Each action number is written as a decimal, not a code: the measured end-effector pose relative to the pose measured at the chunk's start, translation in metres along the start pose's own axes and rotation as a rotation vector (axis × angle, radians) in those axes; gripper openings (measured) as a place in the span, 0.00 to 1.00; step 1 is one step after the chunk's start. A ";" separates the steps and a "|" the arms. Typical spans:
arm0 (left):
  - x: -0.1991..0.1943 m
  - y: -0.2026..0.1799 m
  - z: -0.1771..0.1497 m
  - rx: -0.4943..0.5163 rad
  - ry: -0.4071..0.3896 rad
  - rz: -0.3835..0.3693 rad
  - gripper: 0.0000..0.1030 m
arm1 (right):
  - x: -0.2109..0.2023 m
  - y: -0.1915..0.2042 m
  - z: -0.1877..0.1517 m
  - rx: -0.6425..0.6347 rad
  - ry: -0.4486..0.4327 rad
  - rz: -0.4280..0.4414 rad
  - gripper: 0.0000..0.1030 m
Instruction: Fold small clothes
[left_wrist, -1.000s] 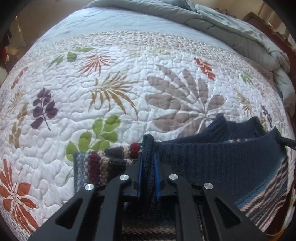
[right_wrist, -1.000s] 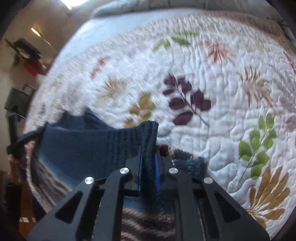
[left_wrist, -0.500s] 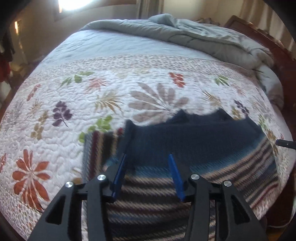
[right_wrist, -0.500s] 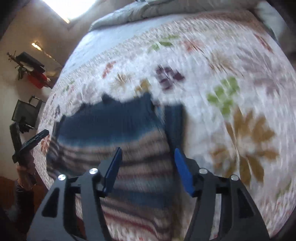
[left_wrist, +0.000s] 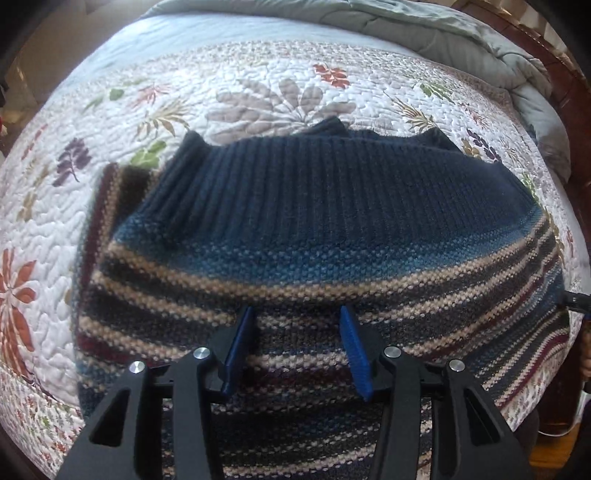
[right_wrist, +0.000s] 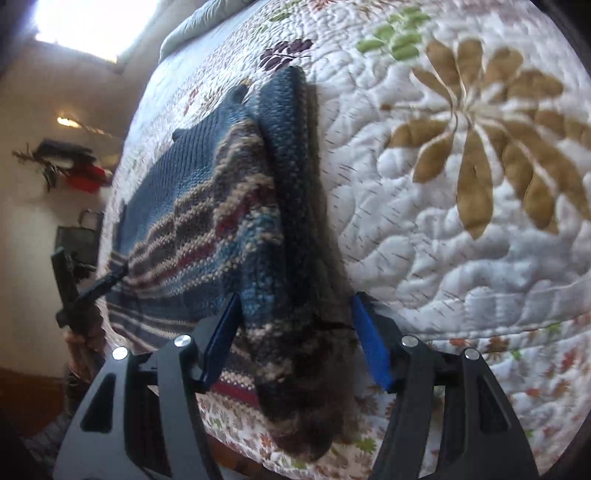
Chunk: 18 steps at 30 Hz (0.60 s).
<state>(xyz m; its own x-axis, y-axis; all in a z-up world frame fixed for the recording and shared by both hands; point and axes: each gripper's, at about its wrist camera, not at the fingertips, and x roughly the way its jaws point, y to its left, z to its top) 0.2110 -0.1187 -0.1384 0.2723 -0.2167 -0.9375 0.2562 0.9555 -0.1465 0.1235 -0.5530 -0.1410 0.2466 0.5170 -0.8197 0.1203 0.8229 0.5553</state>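
A small knitted sweater, navy ribbed at the far edge and striped in tan, blue and maroon nearer me, lies folded on the quilted bed. My left gripper is open and empty above its striped near part. In the right wrist view the sweater lies at the bed's edge, with a folded part along its right side running down over the edge. My right gripper is open, with its blue pads on either side of that part, not closed on it. The left gripper also shows at the far left there.
The white floral quilt covers the bed around the sweater. A grey duvet is bunched at the far end by the wooden frame. The bed's near edge drops off just below the right gripper.
Both grippers were shut on the sweater's navy edge a second ago. They have let go, opened and pulled back. The right gripper has swung to the sweater's side at the bed edge.
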 end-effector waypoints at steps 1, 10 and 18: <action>0.002 0.002 0.001 -0.004 0.006 -0.008 0.48 | 0.001 -0.002 -0.001 0.007 -0.004 0.021 0.59; 0.006 0.000 -0.003 0.019 -0.024 -0.004 0.50 | 0.005 -0.003 -0.001 0.031 0.011 0.082 0.30; 0.005 0.003 -0.003 0.012 -0.018 -0.025 0.50 | -0.003 0.026 0.002 -0.006 -0.012 -0.024 0.21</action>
<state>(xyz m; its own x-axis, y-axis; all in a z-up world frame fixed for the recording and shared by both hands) 0.2104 -0.1160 -0.1446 0.2826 -0.2439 -0.9277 0.2744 0.9473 -0.1654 0.1278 -0.5333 -0.1238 0.2557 0.4943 -0.8308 0.1209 0.8363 0.5348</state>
